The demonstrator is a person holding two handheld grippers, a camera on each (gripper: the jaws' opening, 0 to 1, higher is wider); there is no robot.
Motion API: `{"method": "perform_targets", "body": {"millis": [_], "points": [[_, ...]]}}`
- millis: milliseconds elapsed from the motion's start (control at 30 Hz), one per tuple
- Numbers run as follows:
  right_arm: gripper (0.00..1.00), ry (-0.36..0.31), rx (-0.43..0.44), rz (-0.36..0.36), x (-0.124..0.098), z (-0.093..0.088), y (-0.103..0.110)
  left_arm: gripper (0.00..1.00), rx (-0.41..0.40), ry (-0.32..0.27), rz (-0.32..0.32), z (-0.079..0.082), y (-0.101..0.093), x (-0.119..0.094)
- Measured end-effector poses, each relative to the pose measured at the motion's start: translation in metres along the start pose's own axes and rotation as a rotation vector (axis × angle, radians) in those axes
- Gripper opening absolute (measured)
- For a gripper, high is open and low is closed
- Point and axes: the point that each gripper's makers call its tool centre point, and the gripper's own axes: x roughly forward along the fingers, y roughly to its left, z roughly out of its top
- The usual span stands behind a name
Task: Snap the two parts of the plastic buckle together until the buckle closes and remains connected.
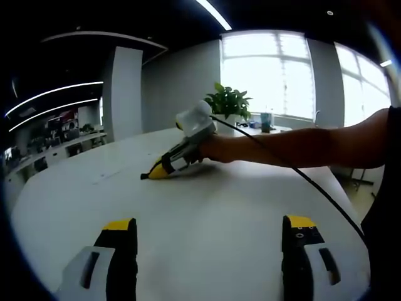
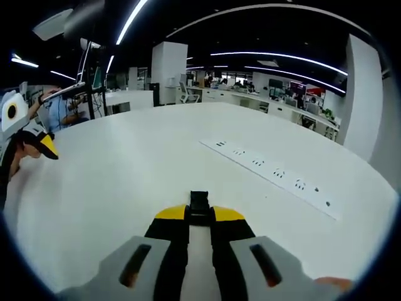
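Observation:
A small black plastic buckle piece (image 2: 199,202) pokes out between the yellow tips of my right gripper (image 2: 200,216), which is shut on it just above the white table (image 2: 156,157). In the left gripper view, that right gripper (image 1: 164,168) rests its tip on the table mid-frame, held by a person's hand, with a dark bit at its tip. My left gripper (image 1: 210,227) stands open with its jaws wide apart and only bare table between them. It also appears at the left edge of the right gripper view as the left gripper (image 2: 45,148), held in a hand.
A row of sockets (image 2: 269,170) is set flush in the table to the right. A potted plant (image 1: 229,101) stands at the table's far side. A black cable (image 1: 313,185) trails along the person's arm (image 1: 313,145). Office desks and a person (image 2: 59,111) sit beyond.

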Motion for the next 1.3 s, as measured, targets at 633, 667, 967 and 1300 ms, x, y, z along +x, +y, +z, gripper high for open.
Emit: {"method": "perform_targets", "body": {"millis": [633,667,967,1300], "points": [[0.78,-0.058,-0.005,0.06,0.001,0.008,0.016,0.98,0.0,0.006,-0.007,-0.002,-0.003,0.0],[0.86,-0.069,-0.001,0.066,0.002,0.01,0.017,0.98,-0.002,0.005,-0.006,-0.002,-0.003,0.0],[1.0,-0.1,-0.003,0.084,0.003,0.015,0.019,0.99,-0.022,-0.004,0.012,0.0,0.002,-0.001],[1.0,-0.068,0.018,0.071,0.0,0.01,0.019,0.99,-0.018,-0.002,0.009,0.0,0.001,0.0]]}}
